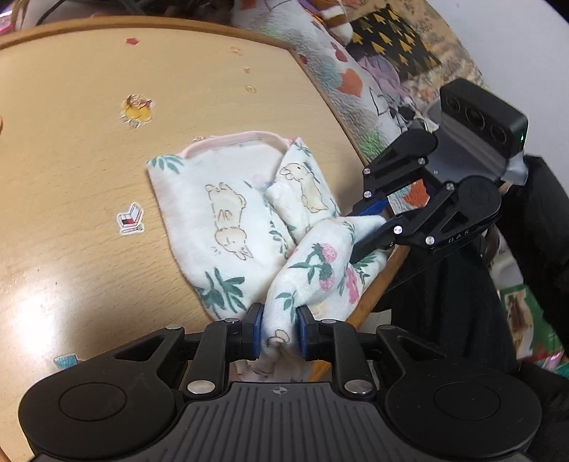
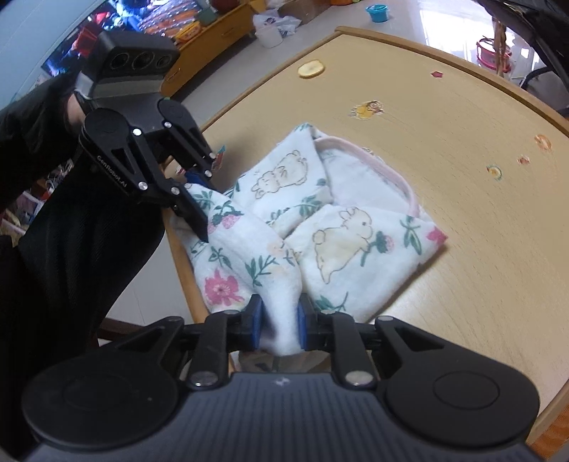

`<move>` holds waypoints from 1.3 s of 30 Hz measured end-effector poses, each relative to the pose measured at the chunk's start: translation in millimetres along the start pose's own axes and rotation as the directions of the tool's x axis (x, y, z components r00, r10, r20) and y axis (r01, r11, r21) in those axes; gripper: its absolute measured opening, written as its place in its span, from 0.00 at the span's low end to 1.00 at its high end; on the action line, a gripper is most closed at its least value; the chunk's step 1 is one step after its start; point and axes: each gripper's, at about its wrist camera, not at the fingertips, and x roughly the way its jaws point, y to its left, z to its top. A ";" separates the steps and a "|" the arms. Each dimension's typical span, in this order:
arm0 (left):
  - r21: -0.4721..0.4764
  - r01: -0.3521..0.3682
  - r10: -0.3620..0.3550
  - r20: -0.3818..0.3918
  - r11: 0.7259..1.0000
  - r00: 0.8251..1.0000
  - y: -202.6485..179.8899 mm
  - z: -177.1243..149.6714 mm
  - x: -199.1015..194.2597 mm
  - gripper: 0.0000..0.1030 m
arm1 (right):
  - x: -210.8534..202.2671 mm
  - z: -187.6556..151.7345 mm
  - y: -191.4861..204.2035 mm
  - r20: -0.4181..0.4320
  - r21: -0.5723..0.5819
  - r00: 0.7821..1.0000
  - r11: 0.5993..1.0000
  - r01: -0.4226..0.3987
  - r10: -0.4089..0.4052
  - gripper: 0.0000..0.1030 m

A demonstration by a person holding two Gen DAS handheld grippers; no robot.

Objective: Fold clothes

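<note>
Your left gripper (image 1: 279,332) clamps a fold of the bunny-print garment (image 1: 227,227), and your right gripper (image 2: 279,328) pinches another fold of it. The garment lies bunched at the near edge of the wooden table (image 1: 71,184), stickers (image 1: 130,218) dotted across. A blue cup (image 2: 377,12) sits on the floor beyond.

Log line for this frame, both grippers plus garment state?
left gripper: shut on garment edge | right gripper: shut on same edge | garment: partly folded, near table edge
</note>
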 end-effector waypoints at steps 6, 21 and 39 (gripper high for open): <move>-0.062 0.012 -0.011 0.013 0.998 1.000 2.7 -2.4 3.6 0.23 | -10.5 -3.6 4.7 0.054 0.028 0.998 0.999 0.026 -0.027 0.21; -0.081 -0.008 0.008 0.009 0.997 1.000 3.8 0.4 4.1 0.24 | -21.8 -20.0 32.4 0.129 0.155 0.971 0.971 0.181 -0.201 0.26; -0.093 -0.010 0.016 0.057 0.996 0.998 3.6 -9.3 -1.4 0.24 | -29.4 -20.3 40.9 0.169 0.191 0.948 0.953 0.236 -0.269 0.33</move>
